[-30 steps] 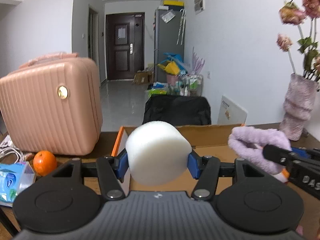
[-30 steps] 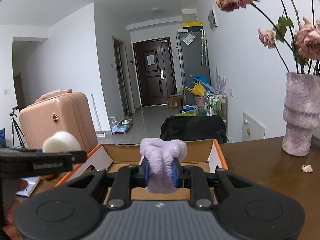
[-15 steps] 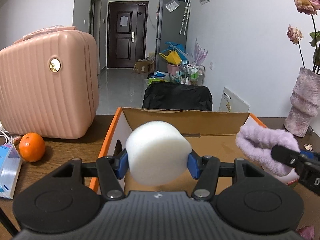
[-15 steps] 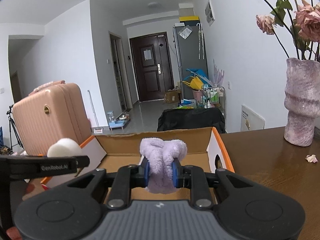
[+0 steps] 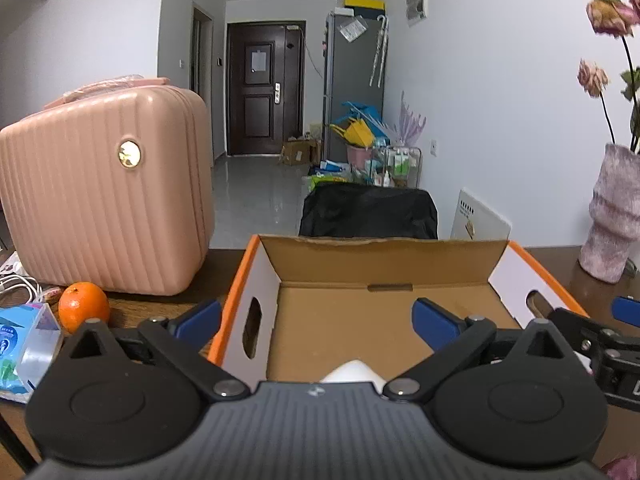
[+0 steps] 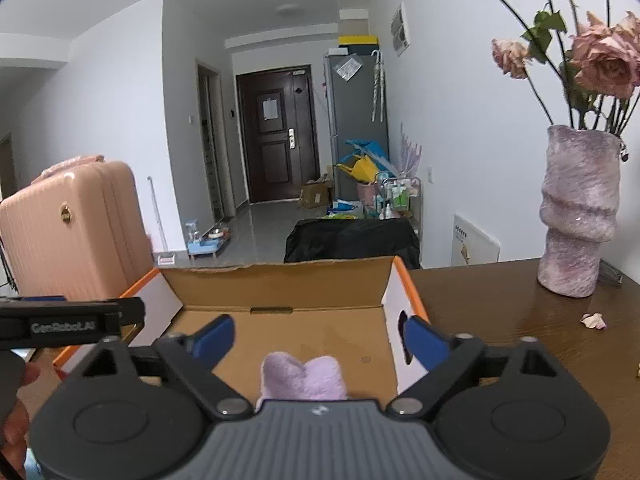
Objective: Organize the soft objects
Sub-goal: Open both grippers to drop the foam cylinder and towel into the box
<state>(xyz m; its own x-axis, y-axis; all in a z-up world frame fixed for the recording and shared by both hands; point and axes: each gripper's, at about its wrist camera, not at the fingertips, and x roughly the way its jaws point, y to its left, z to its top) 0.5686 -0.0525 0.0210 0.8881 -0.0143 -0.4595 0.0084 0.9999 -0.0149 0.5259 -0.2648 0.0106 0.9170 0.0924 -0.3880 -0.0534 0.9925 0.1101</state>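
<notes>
An open cardboard box (image 5: 384, 260) with orange edges stands on the brown table, and both grippers hover over it. My left gripper (image 5: 316, 320) is opening, blue pads far apart and pressing on nothing. Only the top of the white foam roll (image 5: 352, 370) shows, low inside the box behind the gripper's body. My right gripper (image 6: 318, 338) is opening too, its pads clear of the purple plush piece (image 6: 304, 376) lying on the floor of the box (image 6: 280, 288). In the right wrist view the left gripper (image 6: 72, 320) reaches in from the left.
A pink hard-shell case (image 5: 104, 208) stands left of the box, with an orange (image 5: 84, 306) and a blue tissue pack (image 5: 20, 344) in front of it. At the right stands a purple vase (image 6: 576, 216) of dried roses, a fallen petal (image 6: 594, 320) near it.
Both grippers have gone from shut to wide open. The white foam roll and the purple plush piece have dropped out of the pads into the box.
</notes>
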